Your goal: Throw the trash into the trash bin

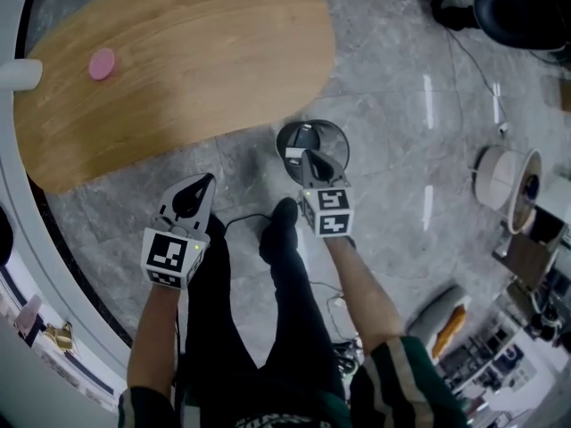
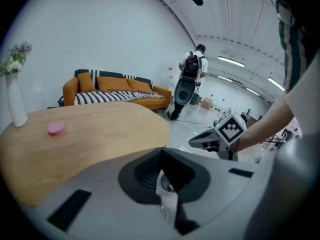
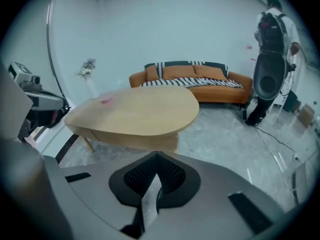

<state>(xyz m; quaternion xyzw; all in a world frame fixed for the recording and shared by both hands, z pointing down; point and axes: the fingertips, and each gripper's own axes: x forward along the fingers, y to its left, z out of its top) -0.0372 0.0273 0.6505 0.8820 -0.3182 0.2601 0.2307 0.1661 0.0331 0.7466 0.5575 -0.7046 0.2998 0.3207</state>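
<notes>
The trash bin [image 1: 332, 130], round and dark, stands on the grey floor by the table's near edge, with a white scrap [image 1: 293, 154] showing inside it. My right gripper [image 1: 308, 157] hangs over the bin's opening with its jaws together [image 3: 152, 184] and nothing held. My left gripper [image 1: 203, 181] is lower left of the bin, over the floor, pointing at the table. Its jaws [image 2: 167, 184] are shut too. A pale strip shows at each seam; I cannot tell if it is trash. A pink round thing [image 1: 102, 63] lies on the wooden table [image 1: 196, 61].
A white vase [image 1: 18, 74] stands at the table's left end. My own black-clad leg and shoe [image 1: 284, 221] are next to the bin, beside a cable. An orange sofa [image 2: 115, 91] lines the far wall, and a person [image 2: 190, 79] stands near it. Gear clutters the floor at the right [image 1: 500, 176].
</notes>
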